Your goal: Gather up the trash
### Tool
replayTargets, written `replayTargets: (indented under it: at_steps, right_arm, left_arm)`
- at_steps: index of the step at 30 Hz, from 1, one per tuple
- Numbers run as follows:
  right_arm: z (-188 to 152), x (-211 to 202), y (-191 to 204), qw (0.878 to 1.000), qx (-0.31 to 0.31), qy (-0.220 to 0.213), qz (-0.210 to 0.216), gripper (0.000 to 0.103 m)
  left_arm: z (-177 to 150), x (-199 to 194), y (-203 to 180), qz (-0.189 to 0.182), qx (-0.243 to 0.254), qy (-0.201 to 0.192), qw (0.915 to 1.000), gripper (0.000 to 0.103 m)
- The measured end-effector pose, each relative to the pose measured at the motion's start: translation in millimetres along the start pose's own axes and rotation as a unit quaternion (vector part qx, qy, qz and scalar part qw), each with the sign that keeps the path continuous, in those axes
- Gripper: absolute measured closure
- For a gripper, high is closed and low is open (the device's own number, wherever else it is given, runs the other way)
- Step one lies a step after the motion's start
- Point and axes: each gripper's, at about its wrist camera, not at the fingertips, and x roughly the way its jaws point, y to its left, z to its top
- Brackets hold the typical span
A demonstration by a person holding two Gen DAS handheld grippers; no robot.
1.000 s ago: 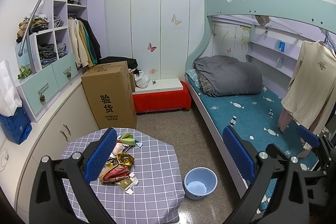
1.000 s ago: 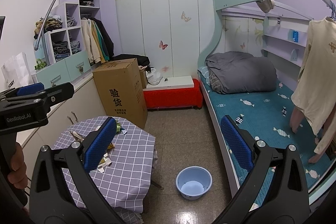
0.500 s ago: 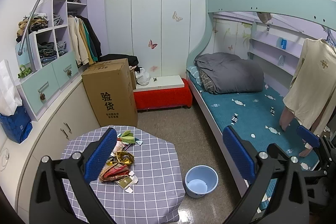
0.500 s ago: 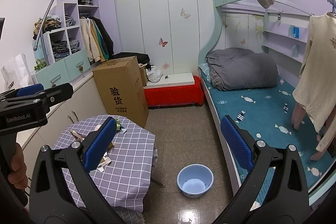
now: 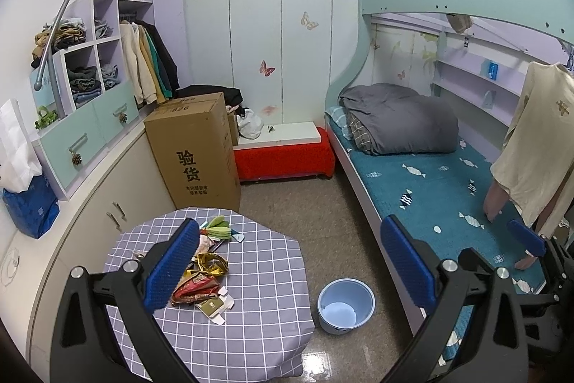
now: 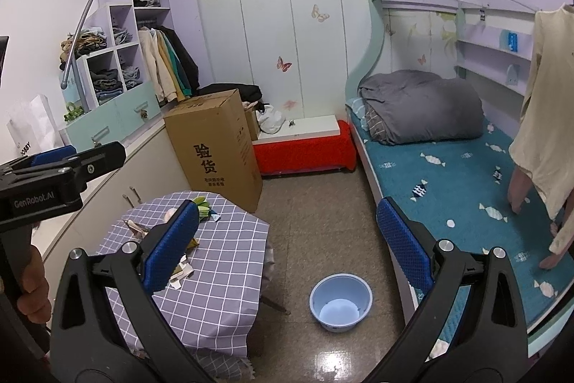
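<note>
Purple-and-white checked cloth covers a small round table (image 5: pixel 251 318) at lower left of a narrow bedroom, and the trash to collect lies on it: a loose heap of crumpled wrappers (image 5: pixel 196 286) in red and gold foil, a flat tan card (image 5: pixel 212 304) at the heap's near edge, and a bundle of pale green peels (image 5: pixel 220 228) at the far rim. On the floor just beside the table, between it and the bunk bed (image 5: pixel 430 189), stands an empty light blue bucket (image 5: pixel 346 306), the likely place for the trash. The left gripper (image 5: pixel 287 264) hangs high above the table with its blue-padded jaws spread wide, holding nothing. The right gripper (image 6: pixel 287 250) is likewise spread and empty, held further right, above the bucket side. A tall cardboard box (image 5: pixel 195 151) stands behind the table. To do the pickup well, the left gripper should descend straight onto the heap, close on the bulky foil wrappers first since they crush and hold easily, and leave the flat card for a slide toward the table edge. Thin scraps may slip between the pads.
</note>
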Motion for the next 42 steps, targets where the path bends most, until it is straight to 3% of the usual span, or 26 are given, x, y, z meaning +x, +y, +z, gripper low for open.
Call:
replayTargets:
  at_steps: [14,22,30,37,42]
  right_arm:
    - [3,8,-29,0.999,-0.006,0.029,0.029,0.006]
    - [-4,37,-26,0.996,-0.001,0.071,0.056,0.006]
    - [-18,87,9,0.990,-0.017,0.120,0.070,0.006]
    - [-33,152,56,0.981,-0.024,0.177,0.069,0.006]
    - [-46,204,92,0.974,-0.023,0.215,0.069,0.006]
  left_arm:
    - [-5,12,-22,0.010,-0.024,0.027,0.9993,0.004]
    - [-23,27,-2,0.036,-0.046,0.069,0.9959,0.004]
    - [-47,62,74,0.077,-0.095,0.130,0.9839,0.004]
    - [-71,110,172,0.089,-0.155,0.198,0.9637,0.004]
    - [-87,148,217,0.082,-0.162,0.240,0.9536,0.004]
